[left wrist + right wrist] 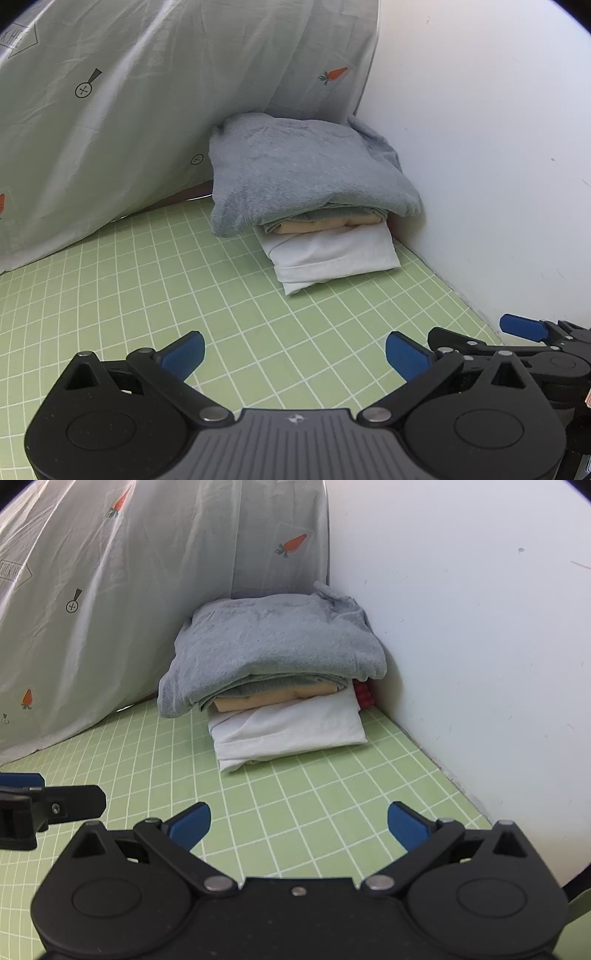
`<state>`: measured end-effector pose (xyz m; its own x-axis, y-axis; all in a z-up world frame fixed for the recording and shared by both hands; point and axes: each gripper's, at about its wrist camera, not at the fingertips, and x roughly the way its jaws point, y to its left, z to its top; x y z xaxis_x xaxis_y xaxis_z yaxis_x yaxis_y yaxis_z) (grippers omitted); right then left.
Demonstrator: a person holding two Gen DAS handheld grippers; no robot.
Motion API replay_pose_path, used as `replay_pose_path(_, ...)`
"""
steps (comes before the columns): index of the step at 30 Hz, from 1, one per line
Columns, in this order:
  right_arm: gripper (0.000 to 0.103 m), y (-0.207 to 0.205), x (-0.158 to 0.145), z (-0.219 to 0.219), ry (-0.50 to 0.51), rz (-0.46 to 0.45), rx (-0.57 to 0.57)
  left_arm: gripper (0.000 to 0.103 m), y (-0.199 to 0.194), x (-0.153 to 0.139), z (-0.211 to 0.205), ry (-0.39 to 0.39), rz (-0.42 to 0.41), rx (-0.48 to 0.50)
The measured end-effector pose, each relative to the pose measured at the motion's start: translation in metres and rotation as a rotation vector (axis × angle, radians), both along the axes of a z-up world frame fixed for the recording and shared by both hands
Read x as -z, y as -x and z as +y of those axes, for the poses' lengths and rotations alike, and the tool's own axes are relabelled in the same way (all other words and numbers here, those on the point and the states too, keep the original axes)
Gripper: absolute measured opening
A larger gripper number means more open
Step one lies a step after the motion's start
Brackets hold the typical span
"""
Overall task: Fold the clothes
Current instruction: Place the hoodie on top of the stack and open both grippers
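With both grippers empty and no loose garment in view, the step reads as between items:

Stack: pile of folded clothes in the far corner of the bench, against the plain white wall and touching the hanging sheet behind it.
Top layer: grey knitted fabric folded garment, draped over the rest, front-left edge sagging down past the layers beneath.
Middle: thin tan folded cloth, only its front edge showing.
Bottom: white folded cotton garment, sticking out toward the camera, flat on the mat.
Behind stack: small red item wedged at the wall, too hidden to identify.
Surface: green cutting mat with white grid covering the bench.
Backdrop: white sheet printed with carrots, hanging left of and behind the pile.
Left gripper: jaws spread wide, blue pads holding nothing, hovering low over the mat well short of the pile.
Right gripper: jaws equally wide, nothing held, just beside the left one, same heading.
Stage guess: several pieces already stacked; next garment not visible in either view.
Doing it well: probably tidy the grey top piece, pinch the sagging corner with one gripper, steady the pile with the other, lift lightly so the lower layers don't slide.
Risk: tugging the grey knit could drag the tan layer out or catch the sheet.
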<state>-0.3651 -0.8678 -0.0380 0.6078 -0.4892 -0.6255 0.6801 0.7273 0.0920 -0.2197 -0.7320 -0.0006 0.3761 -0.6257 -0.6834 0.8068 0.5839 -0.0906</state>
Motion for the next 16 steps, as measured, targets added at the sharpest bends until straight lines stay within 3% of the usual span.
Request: replay_pose_path(16,0.103,0.0025,-0.0024,0.0013,-0.006,-0.013,0.015,0.103,0.0015,-0.0010,0.0024,-0.010,-0.006,0.012)
